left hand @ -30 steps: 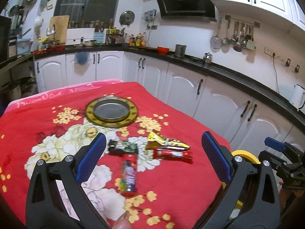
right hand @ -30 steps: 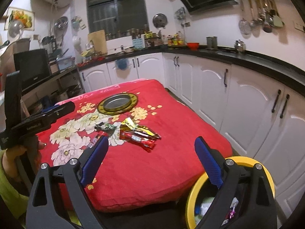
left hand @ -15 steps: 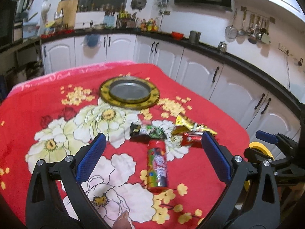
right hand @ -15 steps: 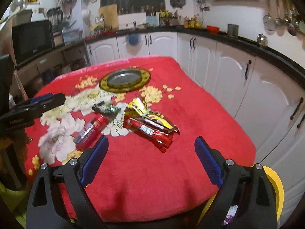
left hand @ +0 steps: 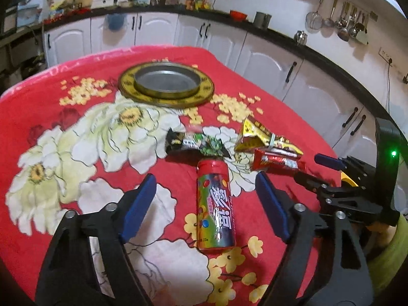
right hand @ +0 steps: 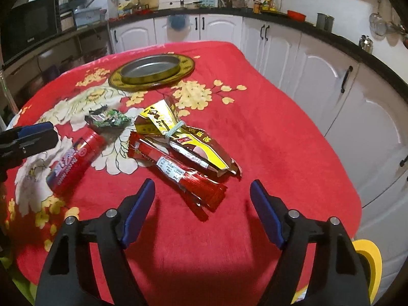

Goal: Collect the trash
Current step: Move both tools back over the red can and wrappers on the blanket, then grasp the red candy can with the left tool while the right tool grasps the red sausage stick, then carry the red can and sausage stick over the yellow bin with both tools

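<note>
Four trash pieces, red candy tube [left hand: 215,204] lying flat, crumpled wrappers [right hand: 176,137]

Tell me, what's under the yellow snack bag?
One end of the yellow snack bag lies on the long red wrapper, which pokes out toward the right gripper. The red flowered blanket is beneath both. Anything tucked between them is hidden.

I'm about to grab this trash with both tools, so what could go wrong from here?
The candy tube lies on its side between the open left tool's fingers; a slightly off squeeze could roll it away. The red wrapper in front of the right tool touches the gold packet, so lifting one may drag the other. Both lie flat on the soft blanket, which the fingertips could snag.
</note>
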`<state>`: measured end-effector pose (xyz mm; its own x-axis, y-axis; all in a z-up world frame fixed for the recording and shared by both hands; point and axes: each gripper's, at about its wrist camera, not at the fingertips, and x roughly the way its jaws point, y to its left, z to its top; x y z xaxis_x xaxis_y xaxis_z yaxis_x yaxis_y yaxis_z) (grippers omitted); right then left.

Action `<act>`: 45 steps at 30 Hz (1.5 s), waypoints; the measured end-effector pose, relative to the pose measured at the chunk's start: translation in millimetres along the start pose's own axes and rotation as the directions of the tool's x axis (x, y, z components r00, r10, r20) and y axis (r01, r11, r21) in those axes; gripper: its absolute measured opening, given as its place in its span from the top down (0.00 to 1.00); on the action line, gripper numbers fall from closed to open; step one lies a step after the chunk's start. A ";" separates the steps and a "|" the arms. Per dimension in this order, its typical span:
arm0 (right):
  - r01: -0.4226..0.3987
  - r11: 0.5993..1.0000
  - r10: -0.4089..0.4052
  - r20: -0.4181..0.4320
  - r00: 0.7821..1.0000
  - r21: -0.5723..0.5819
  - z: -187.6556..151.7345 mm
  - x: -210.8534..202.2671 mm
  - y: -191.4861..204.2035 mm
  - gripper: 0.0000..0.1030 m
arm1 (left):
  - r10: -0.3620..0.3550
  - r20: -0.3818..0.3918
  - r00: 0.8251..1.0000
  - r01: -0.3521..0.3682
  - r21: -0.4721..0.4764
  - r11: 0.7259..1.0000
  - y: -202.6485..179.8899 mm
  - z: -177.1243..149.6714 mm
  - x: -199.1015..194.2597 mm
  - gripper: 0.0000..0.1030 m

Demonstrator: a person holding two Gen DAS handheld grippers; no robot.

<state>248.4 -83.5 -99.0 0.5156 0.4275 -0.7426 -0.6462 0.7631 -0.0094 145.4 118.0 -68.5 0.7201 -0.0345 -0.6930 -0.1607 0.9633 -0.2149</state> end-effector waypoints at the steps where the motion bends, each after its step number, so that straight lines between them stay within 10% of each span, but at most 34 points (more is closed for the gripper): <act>1: 0.002 1.000 -0.002 -0.004 1.000 -0.006 0.7 3.3 0.7 0.29 | -0.002 -0.009 1.000 0.002 -0.003 1.000 -0.4 -1.2 2.7 0.32; 20: -0.037 0.999 0.037 -0.024 0.999 0.004 -4.0 18.6 7.9 0.71 | -0.059 -0.102 0.993 0.057 -0.022 0.998 -2.4 -13.1 30.6 0.40; 30: -0.067 0.997 0.068 -0.014 0.998 0.050 -19.0 2.5 9.6 0.75 | 0.015 -0.139 0.990 -0.009 0.045 0.999 -8.3 -17.5 36.7 0.74; 45: -0.083 0.986 0.072 0.074 0.995 0.147 -41.7 -46.7 0.1 0.75 | -0.070 -0.073 0.995 0.075 0.078 0.994 -28.8 -12.3 10.9 0.74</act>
<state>200.8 -123.6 -92.3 0.5074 0.5161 -0.6901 -0.5971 0.7880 0.1502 149.5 86.6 -78.3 0.6784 -0.1210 -0.7247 -0.0529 0.9757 -0.2124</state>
